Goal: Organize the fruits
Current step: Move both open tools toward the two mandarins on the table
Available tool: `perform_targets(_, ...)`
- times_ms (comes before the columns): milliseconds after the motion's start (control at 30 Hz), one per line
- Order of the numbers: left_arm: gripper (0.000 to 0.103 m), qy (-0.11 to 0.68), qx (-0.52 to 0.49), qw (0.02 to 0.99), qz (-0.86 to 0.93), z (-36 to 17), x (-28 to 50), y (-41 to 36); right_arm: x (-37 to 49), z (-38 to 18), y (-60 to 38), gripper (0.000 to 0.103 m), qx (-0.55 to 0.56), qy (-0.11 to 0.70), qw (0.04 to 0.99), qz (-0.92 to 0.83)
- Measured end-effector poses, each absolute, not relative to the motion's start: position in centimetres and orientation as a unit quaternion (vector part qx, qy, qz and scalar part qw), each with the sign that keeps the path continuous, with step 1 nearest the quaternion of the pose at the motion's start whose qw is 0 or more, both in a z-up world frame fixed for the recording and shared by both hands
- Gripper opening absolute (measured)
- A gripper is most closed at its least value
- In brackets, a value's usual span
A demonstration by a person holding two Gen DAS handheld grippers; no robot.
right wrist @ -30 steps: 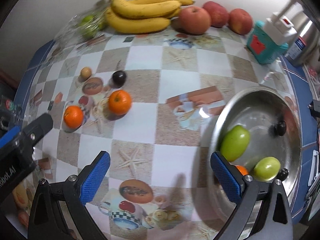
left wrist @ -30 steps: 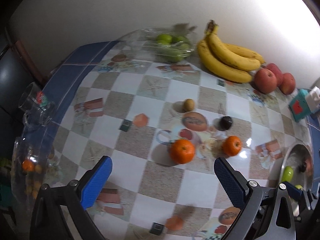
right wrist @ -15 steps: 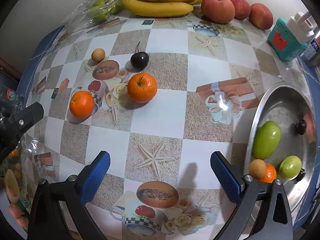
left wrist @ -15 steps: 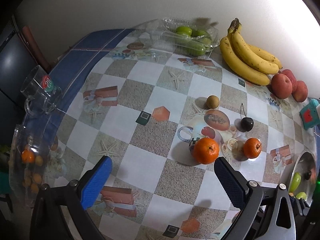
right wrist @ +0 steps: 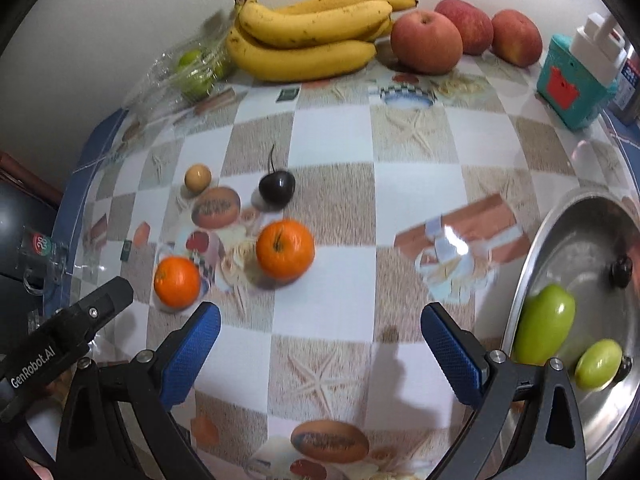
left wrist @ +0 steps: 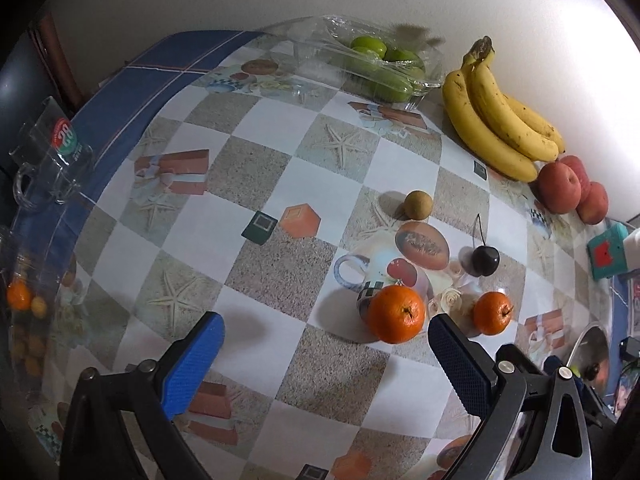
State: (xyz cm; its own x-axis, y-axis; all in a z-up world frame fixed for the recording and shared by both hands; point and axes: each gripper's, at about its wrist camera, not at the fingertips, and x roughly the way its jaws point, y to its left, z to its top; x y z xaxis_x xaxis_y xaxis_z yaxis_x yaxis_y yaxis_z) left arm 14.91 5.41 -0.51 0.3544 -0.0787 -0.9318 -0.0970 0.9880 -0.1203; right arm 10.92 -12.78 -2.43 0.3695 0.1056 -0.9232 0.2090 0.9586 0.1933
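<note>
At the lower left of the right wrist view, white lettering reading "GenRobot.AI" runs along the black body of the left gripper (right wrist: pixel 60 344). In the left wrist view, at the left edge of the frame, a glass mug (left wrist: pixel 50 164) carries a round red and green sticker with white figures, seemingly "28", though they are too small to read with certainty.

Home kitchen table: patterned oilcloth (right wrist: pixel 404 184), bananas (right wrist: pixel 312 40), steel bowl (right wrist: pixel 532 256), glass mug (left wrist: pixel 52 160)
</note>
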Motion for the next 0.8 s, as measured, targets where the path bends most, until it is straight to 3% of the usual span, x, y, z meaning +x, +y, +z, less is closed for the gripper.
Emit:
perform_targets(367, 0.103, 0.561, -0.106, 0.821, 0.015, -0.3, 15.5, 6.0, 12.2, -1.8, -13.0, 0.100, 0.141, 0.525, 0.839, -0.001)
perform_targets(800, 0.103, 0.568, -0.136, 0.811, 0.023, -1.4, 15.6, 6.6, 12.6, -2.2, -10.4, 0.100, 0.042, 0.524, 0.851, 0.004)
